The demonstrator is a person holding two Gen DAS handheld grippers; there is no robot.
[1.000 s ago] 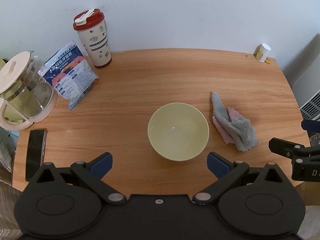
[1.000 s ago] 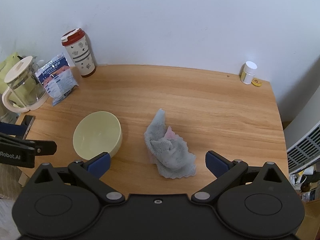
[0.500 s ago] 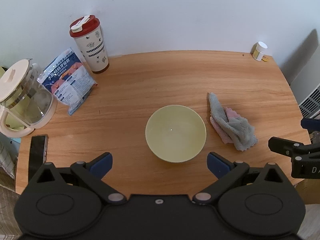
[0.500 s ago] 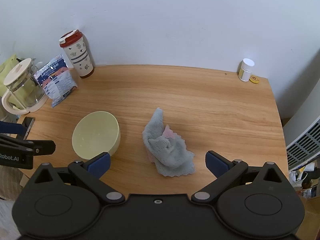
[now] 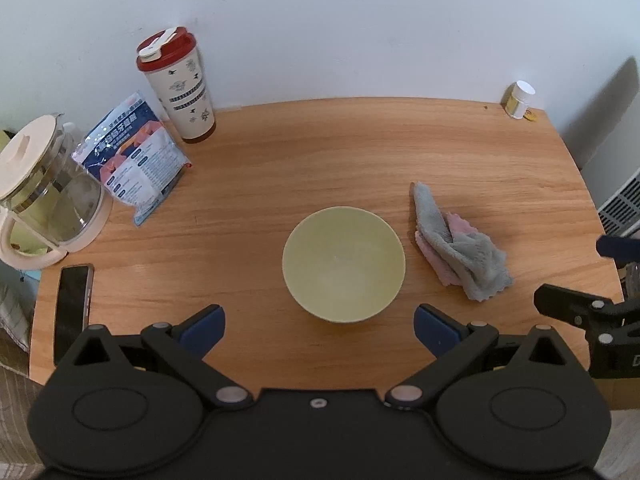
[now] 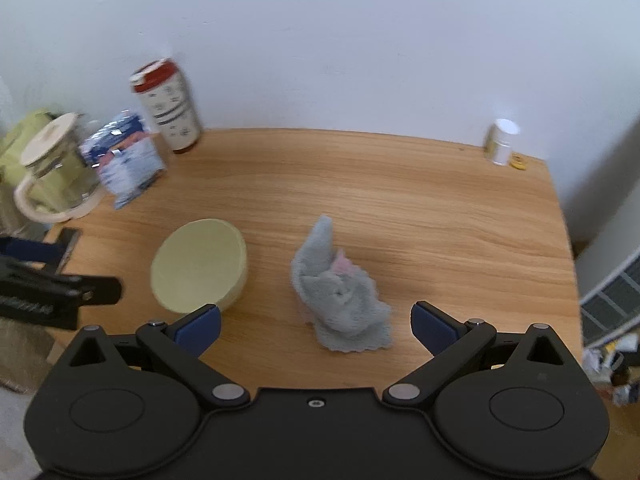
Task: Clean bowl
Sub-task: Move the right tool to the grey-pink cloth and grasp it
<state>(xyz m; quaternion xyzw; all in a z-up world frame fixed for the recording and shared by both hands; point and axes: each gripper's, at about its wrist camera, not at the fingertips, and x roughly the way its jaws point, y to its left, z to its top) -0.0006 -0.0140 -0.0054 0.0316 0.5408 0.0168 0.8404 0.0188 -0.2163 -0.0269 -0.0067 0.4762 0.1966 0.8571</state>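
White wall backs a wooden bench that carries everything in view. Near its front middle stands a pale yellow bowl, upright and holding nothing that shows. Just to the right of the bowl, not touching it, lies a crumpled grey and pink cloth. The left gripper hovers at the front edge with its fingers spread wide, the bowl lying ahead between them and untouched. The right gripper hangs in front of the cloth, its fingers likewise wide apart and gripping nothing; in its view the bowl sits off to the left, just behind the left fingertip. Along the left side stand a glass jug with a cream lid, a blue printed packet and a tall cup with a red lid by the wall, while a dark phone lies flat near the front left corner. A small white-capped bottle stands at the far right corner.
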